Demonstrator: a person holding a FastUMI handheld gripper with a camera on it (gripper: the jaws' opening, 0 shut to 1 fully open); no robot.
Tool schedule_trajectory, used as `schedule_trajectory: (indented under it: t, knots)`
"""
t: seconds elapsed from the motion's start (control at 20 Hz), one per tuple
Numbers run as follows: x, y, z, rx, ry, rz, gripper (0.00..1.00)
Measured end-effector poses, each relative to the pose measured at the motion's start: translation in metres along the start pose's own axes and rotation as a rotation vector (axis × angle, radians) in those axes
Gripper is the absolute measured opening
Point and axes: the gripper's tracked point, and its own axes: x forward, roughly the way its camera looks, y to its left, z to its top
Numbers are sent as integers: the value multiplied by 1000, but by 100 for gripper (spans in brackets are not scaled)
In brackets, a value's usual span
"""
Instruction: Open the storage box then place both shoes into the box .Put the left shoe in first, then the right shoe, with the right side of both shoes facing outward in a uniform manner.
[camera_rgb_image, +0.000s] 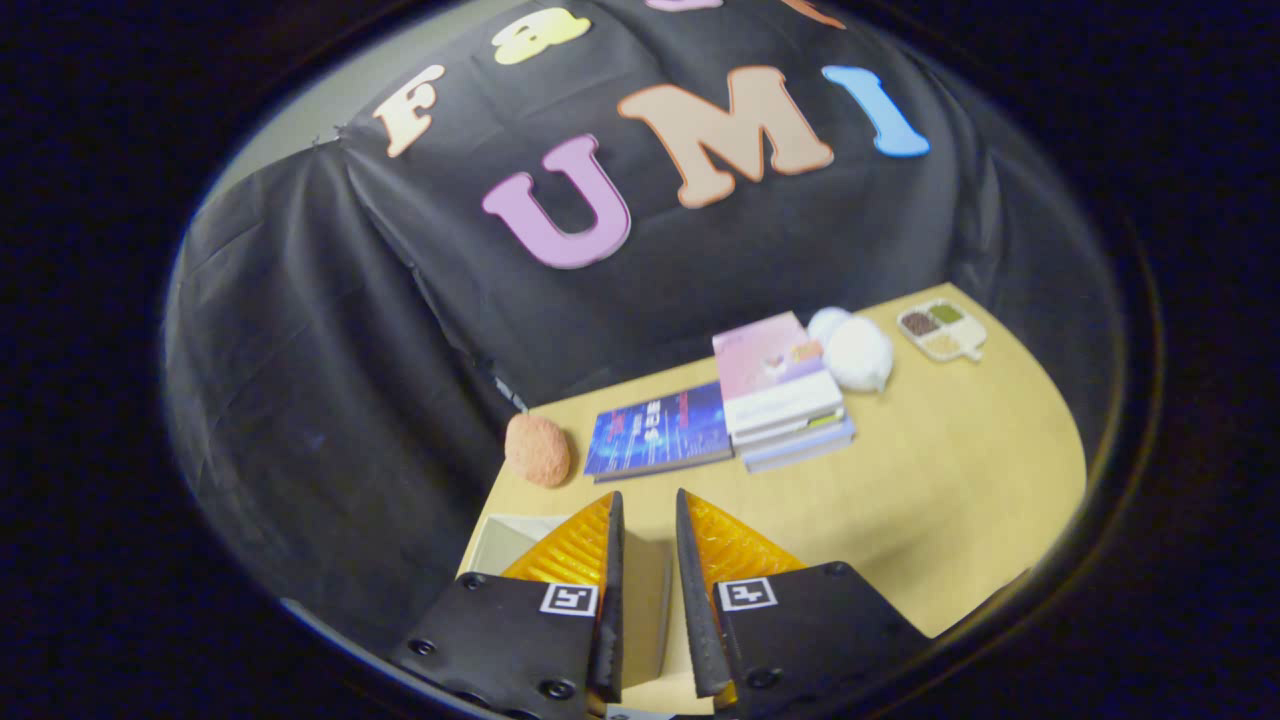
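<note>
Nearest, gripper with fingers close together, a narrow gap left between the tips and nothing clamped in it; almost shut, gripping nothing. Directly beneath and between the fingers, part of a pale cardboard storage box, one wall seen through the gap and a lighter rim showing to the left of the left finger; whether the lid is open or off cannot be told. Resting on a light wooden table, the box at its near left corner. Just beyond the fingertips, a blue book lying flat, and to its left, near the table's edge, a rough orange-pink ball. Touching the blue book's right side, a stack of books with a pink cover on top. Behind the stack and just beside it, a white rounded soft object. Farther right, well apart from the stack, a small divided tray with dark, green and pale contents in separate compartments. Behind everything, black cloth wall draped down to the table's far edge.
</note>
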Motion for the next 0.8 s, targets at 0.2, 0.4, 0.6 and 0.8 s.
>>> schedule_trajectory:
  t: [0.2,0.4,0.6,0.8]
  knots:
    - [-49,11,77,-121,-209,-28,29]
    - [-95,28,138,-232,-363,-47,29]
    - [-142,47,177,-293,-454,-42,29]
    - [-168,59,195,-321,-524,-31,29]
